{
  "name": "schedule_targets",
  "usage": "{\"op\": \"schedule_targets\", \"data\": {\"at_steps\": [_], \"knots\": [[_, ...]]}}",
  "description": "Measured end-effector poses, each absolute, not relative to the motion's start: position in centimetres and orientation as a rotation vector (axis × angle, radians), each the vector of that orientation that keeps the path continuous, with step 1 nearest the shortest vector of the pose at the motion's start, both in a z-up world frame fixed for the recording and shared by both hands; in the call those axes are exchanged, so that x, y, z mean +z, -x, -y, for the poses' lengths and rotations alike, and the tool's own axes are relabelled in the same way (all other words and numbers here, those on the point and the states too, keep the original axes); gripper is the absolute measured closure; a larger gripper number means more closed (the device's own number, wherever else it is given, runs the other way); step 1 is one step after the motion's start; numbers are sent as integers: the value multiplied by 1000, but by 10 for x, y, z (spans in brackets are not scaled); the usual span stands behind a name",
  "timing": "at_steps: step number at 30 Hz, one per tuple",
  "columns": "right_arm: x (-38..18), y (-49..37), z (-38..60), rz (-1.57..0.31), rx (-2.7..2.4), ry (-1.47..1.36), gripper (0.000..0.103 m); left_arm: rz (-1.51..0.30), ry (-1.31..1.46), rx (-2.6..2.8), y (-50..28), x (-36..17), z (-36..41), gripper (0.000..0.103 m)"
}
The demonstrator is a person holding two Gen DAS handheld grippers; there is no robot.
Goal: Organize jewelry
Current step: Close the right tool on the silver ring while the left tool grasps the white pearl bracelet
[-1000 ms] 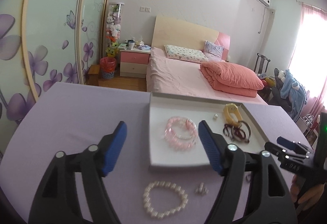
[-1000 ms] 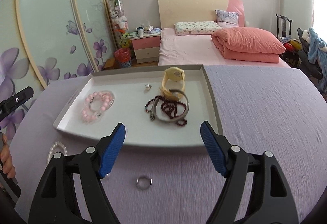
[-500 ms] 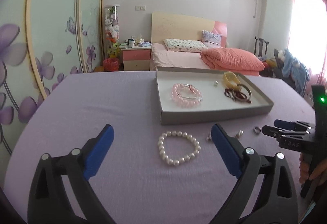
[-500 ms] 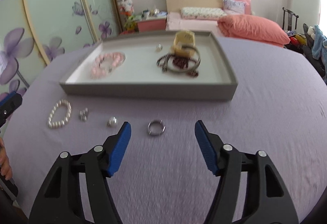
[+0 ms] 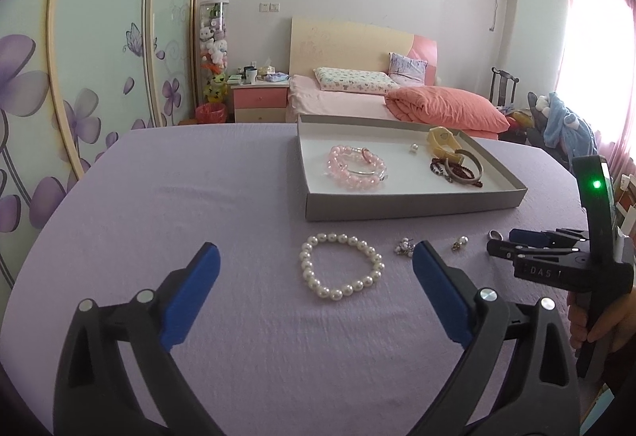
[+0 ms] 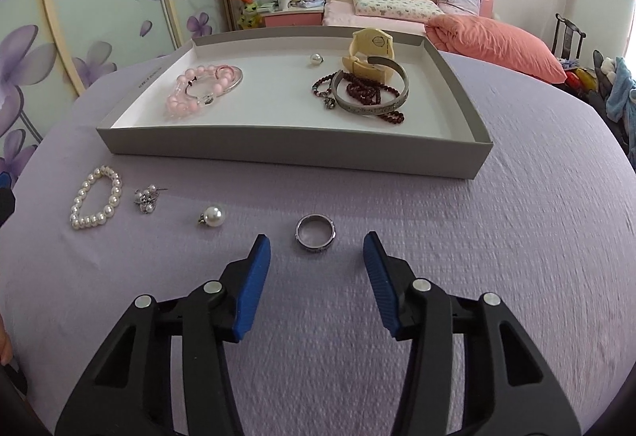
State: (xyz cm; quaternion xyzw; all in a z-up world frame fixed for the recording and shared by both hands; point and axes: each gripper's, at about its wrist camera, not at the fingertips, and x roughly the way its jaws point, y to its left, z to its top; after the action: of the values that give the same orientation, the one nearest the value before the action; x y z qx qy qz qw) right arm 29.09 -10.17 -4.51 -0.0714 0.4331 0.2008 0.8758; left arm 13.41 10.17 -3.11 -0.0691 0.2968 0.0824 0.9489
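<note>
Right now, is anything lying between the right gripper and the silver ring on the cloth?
Nothing visible. The silver ring lies alone on bare cloth just ahead of the right gripper, whose closing jaws are empty. The pearl earring sits off to the side.

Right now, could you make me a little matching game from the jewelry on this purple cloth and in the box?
Things:
1. white pearl bracelet
2. silver ring
3. pink bead bracelet
4. yellow watch

Places:
A. in the tray, left part
B. on the cloth, just ahead of the right gripper
C. in the tray, far right part
D. on the cloth, far left

Pairs: 1-D, 2-B, 3-A, 4-C
</note>
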Motion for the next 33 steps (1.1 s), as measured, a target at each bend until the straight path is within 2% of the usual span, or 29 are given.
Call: {"op": "schedule_targets", "data": {"at_steps": [7,14,16,30,31,33], "knots": [[-45,-294,99,-902,407,157,55,-620,158,175,-136,-36,-107,5],[-44,-300,93,-899,402,160,69,-636,152,175,-138,-40,-106,5],[-44,-299,93,-896,408,165,81,-639,150,174,-139,-40,-106,5],[-38,-298,117,-902,407,104,81,-754,139,176,-166,-54,-94,2],[-37,-298,117,-900,410,103,81,-761,150,191,-169,-55,-96,4],[-35,-298,117,-894,418,101,81,-776,174,215,-176,-57,-102,15]]}}
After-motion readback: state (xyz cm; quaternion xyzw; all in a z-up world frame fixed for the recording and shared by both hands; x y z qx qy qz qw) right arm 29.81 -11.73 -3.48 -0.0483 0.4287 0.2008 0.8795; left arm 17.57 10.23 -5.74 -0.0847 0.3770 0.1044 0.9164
